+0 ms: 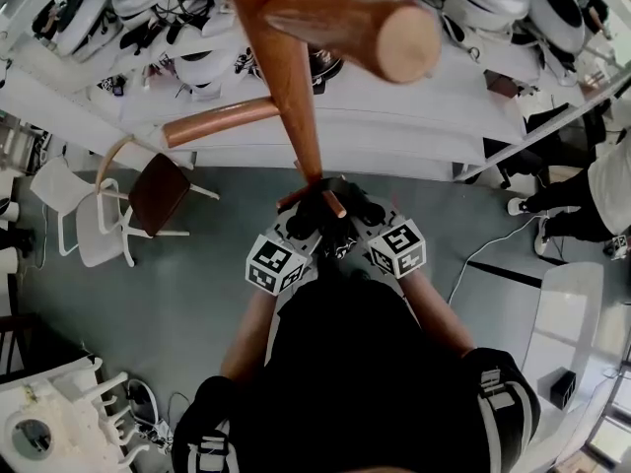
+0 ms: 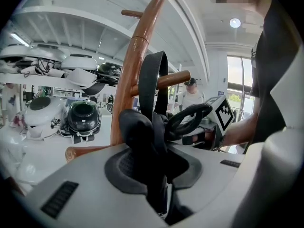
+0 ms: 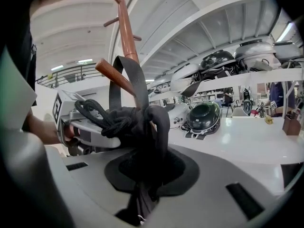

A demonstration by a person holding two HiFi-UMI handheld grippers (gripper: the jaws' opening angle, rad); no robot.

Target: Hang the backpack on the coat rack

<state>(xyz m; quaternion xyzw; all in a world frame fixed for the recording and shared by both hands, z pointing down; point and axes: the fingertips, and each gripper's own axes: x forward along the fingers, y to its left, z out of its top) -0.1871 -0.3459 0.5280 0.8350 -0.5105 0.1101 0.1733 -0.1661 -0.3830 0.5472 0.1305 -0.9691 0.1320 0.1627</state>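
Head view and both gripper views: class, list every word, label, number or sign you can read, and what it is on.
No readable words or numbers in any view.
Marker cubes: black-and-white square patterns only, no letters.
White shelf: small labels among the gear, too blurred to read.

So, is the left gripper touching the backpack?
Touching. The left gripper view shows it: the left gripper has its jaws closed on bunched black fabric of the backpack, with no gap visible.

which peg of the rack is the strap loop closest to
The low peg right behind the strap loop; the other pegs sit higher up the pole or point off to the left.
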